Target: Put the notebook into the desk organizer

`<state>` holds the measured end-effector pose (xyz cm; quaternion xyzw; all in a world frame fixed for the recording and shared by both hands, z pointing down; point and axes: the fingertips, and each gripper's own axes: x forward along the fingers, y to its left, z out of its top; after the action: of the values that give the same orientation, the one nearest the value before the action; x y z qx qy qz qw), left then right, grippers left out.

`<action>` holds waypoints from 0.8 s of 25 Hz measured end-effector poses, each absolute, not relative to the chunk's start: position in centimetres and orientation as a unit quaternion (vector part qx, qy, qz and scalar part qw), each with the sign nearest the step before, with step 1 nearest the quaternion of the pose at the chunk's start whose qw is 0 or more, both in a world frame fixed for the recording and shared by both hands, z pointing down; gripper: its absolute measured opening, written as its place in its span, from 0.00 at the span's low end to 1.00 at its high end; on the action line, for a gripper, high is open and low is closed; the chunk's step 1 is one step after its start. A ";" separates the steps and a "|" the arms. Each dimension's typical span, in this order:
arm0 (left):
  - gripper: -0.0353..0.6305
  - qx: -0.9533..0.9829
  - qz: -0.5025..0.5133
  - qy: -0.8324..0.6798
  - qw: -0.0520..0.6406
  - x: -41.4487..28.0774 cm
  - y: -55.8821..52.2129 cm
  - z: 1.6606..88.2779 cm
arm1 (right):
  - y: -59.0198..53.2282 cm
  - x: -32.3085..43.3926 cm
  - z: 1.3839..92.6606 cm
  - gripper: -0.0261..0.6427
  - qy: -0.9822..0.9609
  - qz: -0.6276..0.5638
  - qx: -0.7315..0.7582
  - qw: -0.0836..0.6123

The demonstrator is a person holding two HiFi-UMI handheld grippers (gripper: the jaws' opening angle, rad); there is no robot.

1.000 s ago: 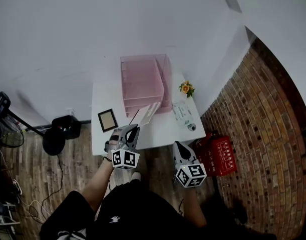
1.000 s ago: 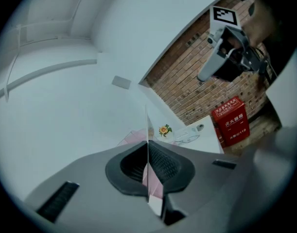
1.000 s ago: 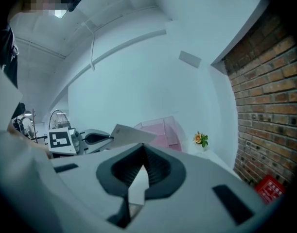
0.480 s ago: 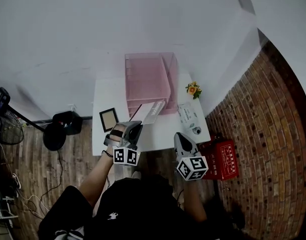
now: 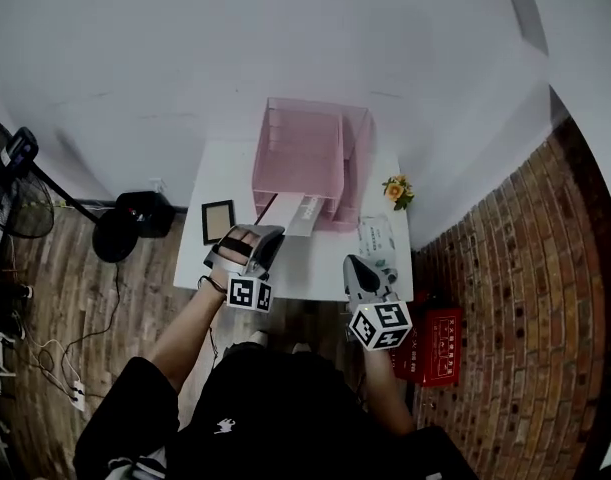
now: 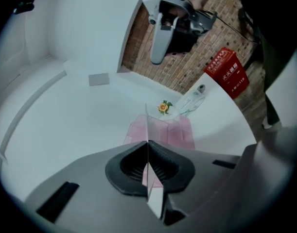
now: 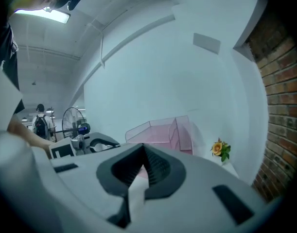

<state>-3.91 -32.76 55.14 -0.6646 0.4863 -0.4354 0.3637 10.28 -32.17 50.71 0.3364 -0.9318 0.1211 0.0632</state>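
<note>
A pink see-through desk organizer (image 5: 303,156) stands at the back of the white table (image 5: 220,178). My left gripper (image 5: 269,234) is shut on the thin white notebook (image 5: 302,212), whose far end reaches the organizer's open front. In the left gripper view the notebook (image 6: 155,202) shows edge-on between the pads, with the organizer (image 6: 175,132) straight ahead. My right gripper (image 5: 358,269) hovers over the table's near edge on the right, shut and holding nothing. In the right gripper view its jaws (image 7: 144,166) meet, and the organizer (image 7: 160,132) lies ahead.
A small picture frame (image 5: 218,220) lies left of the notebook. An orange flower (image 5: 397,190) and a clear packet (image 5: 373,236) sit at the table's right end. A red box (image 5: 440,330) stands on the floor by the brick wall, a black stand (image 5: 135,216) left.
The left gripper has carried the notebook forward, so its far end now meets the organizer's front, and the notebook has rolled flatter. The right gripper has moved forward to the table's edge.
</note>
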 end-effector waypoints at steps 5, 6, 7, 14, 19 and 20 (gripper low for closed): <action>0.07 -0.636 -0.481 0.481 0.364 -3.3 -33.8 57.5 | -33.2 11.0 51.0 0.04 -0.945 0.119 0.297 0.072; 0.07 -0.636 -0.487 0.480 0.357 -3.1 -34.0 58.1 | -33.5 11.2 51.2 0.04 -0.946 0.119 0.293 0.073; 0.07 -0.637 -0.492 0.480 0.347 -3.0 -34.2 58.6 | -33.8 11.5 51.3 0.04 -0.947 0.120 0.289 0.074; 0.07 -0.670 -0.513 0.467 0.265 -2.7 -35.2 62.5 | -34.7 10.9 53.2 0.04 -0.957 0.133 0.237 0.099; 0.08 -0.669 -0.534 0.455 0.244 -2.8 -36.5 63.3 | -34.3 8.9 54.9 0.04 -0.962 0.136 0.196 0.132; 0.07 -0.668 -0.538 0.452 0.244 -2.9 -36.8 63.2 | -34.2 8.4 55.3 0.04 -0.962 0.136 0.189 0.140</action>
<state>-2.91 -36.75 63.25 -0.6680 0.4521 -0.5384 0.2439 8.36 -34.20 55.27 0.1892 -0.9624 0.1360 0.1396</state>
